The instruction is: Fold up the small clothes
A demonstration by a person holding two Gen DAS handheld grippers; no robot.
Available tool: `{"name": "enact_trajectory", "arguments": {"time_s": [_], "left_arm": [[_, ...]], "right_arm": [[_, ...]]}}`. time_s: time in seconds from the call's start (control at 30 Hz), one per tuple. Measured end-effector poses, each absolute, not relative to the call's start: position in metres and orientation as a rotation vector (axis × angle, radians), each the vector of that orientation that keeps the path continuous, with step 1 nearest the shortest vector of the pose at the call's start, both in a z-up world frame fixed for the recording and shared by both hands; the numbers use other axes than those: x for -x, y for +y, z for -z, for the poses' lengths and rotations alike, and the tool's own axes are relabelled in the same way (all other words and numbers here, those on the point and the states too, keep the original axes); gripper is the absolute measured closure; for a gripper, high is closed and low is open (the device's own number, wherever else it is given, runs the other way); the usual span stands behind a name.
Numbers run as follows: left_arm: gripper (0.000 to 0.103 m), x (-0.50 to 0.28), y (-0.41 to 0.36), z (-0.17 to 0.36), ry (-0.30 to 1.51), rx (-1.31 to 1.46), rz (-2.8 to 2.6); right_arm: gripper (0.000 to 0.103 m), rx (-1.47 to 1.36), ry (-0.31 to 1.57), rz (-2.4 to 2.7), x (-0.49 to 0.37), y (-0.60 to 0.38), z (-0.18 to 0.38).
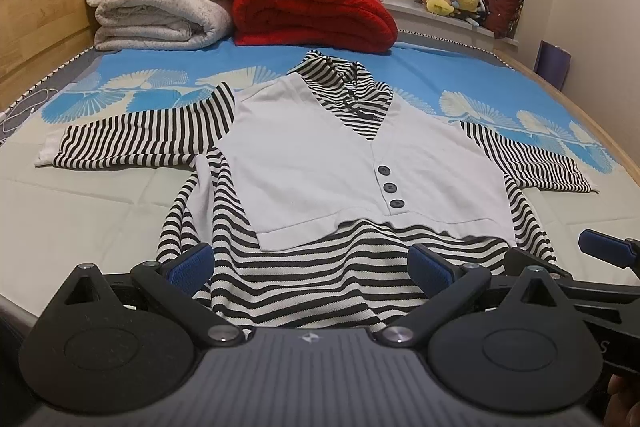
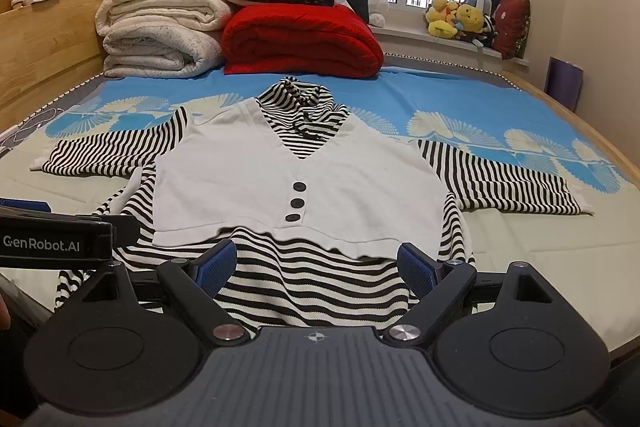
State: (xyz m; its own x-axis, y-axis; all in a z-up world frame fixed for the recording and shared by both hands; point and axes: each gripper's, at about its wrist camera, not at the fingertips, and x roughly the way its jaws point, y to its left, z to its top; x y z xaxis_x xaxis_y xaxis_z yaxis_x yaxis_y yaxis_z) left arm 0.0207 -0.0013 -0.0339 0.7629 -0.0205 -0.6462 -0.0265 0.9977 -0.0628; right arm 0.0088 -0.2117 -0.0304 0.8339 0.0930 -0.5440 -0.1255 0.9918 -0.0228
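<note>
Left wrist view
Left gripper [image 1: 312, 265]: fingers spread wide, holding nothing, poised over the hem.
Top [image 1: 320, 155]: striped, with a white vest front and three dark buttons, lying flat on the bed [image 1: 100, 211]; collar at 12 o'clock, hem at 6, sleeves out to 9 and 3.
Right gripper [image 1: 608, 251]: only one blue pad shows at 3 o'clock, near the hem's right corner; its spread cannot be told here.
Red blanket [image 1: 312, 13]: folded, at 12 o'clock beyond the collar.
White quilts [image 1: 160, 1]: stacked at 11 o'clock, just beside the red blanket.

Right wrist view
Right gripper [image 2: 316, 267]: fingers spread wide, holding nothing, over the hem.
Top [image 2: 296, 171]: flat, centred, hem nearest the fingers.
Left gripper [image 2: 56, 239]: black body at 9 o'clock, over the hem's left side.
Plush toys [image 2: 456, 17]: on the sill at 1 o'clock.
</note>
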Motion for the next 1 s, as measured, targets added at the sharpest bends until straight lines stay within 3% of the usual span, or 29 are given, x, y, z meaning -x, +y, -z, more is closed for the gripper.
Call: {"name": "enact_trajectory", "arguments": {"time_s": [0.47,0.67,0.83,1.0], "left_arm": [[0.001,-0.019,-0.005,0.035,0.703,0.064,0.024],[0.001,-0.027,0.008,0.039,0.745,0.101,-0.007],[0.001,-0.051,0.032,0.052,0.812,0.132,-0.085],[0.001,-0.080,0.058,0.087,1.006,0.225,-0.130]], "right_arm": [[0.017,0.077,0.561,-0.088,-0.005,-0.213,0.028],[0.024,0.137,0.534,0.005,-0.014,-0.219,0.028],[0.026,0.018,0.681,0.133,-0.037,-0.253,0.048],[0.026,-0.105,0.833,0.276,-0.059,-0.291,0.082]]}}
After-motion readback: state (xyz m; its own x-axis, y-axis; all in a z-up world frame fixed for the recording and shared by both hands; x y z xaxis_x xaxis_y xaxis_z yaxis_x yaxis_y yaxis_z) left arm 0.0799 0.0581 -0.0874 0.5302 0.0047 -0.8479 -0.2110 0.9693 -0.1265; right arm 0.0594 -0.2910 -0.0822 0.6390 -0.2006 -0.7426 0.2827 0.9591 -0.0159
